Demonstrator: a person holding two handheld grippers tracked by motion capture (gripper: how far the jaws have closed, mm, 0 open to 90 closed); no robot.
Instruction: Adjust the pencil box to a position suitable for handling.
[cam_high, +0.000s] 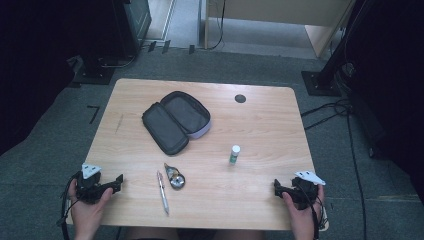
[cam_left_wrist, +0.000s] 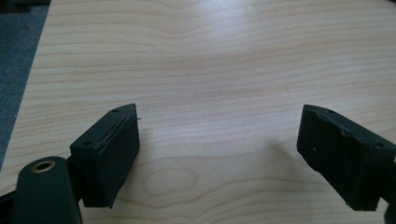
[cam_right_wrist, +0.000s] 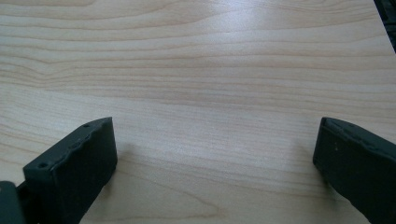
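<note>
The left hand-held gripper (cam_high: 118, 181) rests at the near left corner of the tabletop (cam_high: 260, 125), gripped by the person's left hand (cam_high: 90, 207). In the left gripper view its jaws stand wide apart over bare wood, with nothing between them and nothing touching them (cam_left_wrist: 219, 154). The right hand-held gripper (cam_high: 277, 186) sits at the near right corner in the right hand (cam_high: 302, 212); in the right gripper view its jaws are likewise spread wide, empty, low over plain wood grain (cam_right_wrist: 215, 163).

Between the two, well apart from both, lie the small things. A pen (cam_high: 163, 192) lies near the front edge, pointing away from the person, and just beside it to the right is a small round tape dispenser (cam_high: 175, 176). A glue stick (cam_high: 234, 154) stands upright right of centre. Farther back, left of centre, a dark pencil case (cam_high: 175, 121) lies unzipped and spread flat, its two halves side by side. A dark round disc (cam_high: 240, 98) sits near the far edge
</note>
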